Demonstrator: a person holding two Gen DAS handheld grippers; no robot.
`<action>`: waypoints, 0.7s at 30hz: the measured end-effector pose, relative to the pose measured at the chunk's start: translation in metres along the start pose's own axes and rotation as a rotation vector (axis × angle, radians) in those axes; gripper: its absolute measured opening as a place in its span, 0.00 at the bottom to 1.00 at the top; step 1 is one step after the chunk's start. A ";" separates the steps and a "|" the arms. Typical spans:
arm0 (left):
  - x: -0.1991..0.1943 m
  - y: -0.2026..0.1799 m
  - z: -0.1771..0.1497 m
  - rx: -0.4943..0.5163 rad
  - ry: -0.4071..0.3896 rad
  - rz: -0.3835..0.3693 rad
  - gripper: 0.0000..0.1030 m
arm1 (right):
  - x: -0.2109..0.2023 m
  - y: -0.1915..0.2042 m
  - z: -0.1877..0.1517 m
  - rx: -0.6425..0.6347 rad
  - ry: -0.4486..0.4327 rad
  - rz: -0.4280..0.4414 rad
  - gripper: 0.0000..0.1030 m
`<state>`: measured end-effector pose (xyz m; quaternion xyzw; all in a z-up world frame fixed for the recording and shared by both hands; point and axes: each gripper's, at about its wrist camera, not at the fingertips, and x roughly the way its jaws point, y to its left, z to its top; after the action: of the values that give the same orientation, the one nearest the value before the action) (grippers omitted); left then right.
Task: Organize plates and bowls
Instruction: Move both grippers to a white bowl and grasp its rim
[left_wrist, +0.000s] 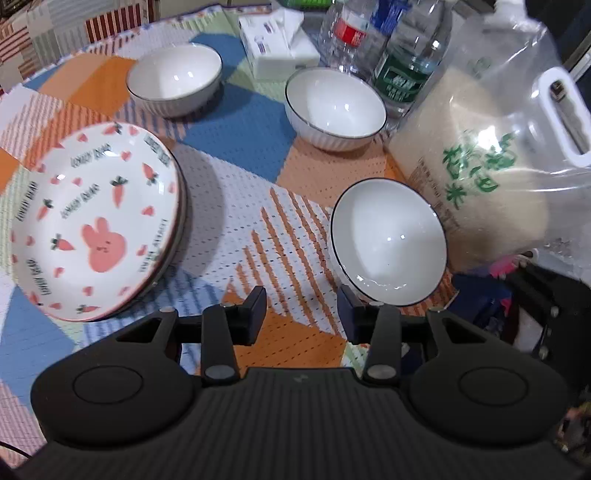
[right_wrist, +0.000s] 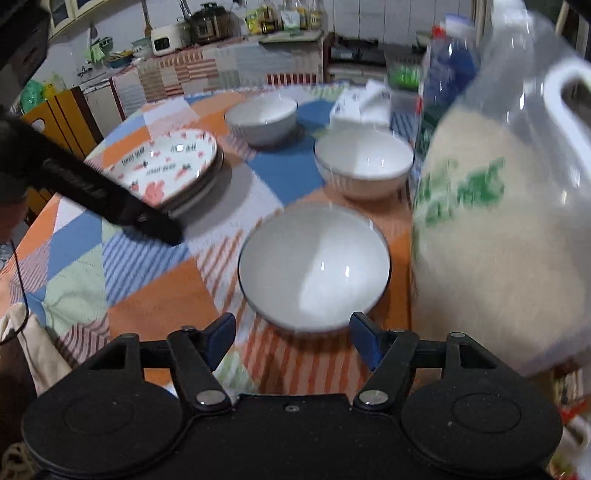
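Left wrist view: my left hand-held gripper (left_wrist: 301, 317) is released, nothing between the jaws. Nearest white bowl (left_wrist: 388, 247) sits just ahead on the patchwork surface (left_wrist: 229, 221), beside the rice bag (left_wrist: 491, 177). Carrot-print plates (left_wrist: 96, 221) are stacked to the left; two more bowls (left_wrist: 175, 79) (left_wrist: 334, 107) stand further back. Right hand-held gripper (right_wrist: 293, 339) is released too, the blurred nearest bowl probably just clear of its fingers.

We see a home kitchen: a counter (right_wrist: 236, 55) crowded with a rice cooker (right_wrist: 166, 38), pots and bottles, beside a cloth-covered dining table (right_wrist: 155, 295).
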<state>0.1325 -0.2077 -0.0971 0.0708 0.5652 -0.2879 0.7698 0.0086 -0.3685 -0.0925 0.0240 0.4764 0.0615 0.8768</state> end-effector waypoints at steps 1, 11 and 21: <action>0.007 -0.002 0.001 -0.008 0.005 -0.004 0.40 | 0.005 -0.001 -0.003 0.002 0.019 -0.002 0.73; 0.040 -0.001 0.014 -0.081 -0.017 -0.094 0.43 | 0.059 -0.008 -0.006 0.055 0.038 -0.055 0.73; 0.054 -0.011 0.014 -0.067 -0.005 -0.131 0.16 | 0.079 0.006 -0.012 -0.019 -0.098 -0.100 0.82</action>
<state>0.1489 -0.2422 -0.1394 0.0069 0.5759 -0.3188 0.7528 0.0408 -0.3526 -0.1643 -0.0048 0.4328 0.0210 0.9012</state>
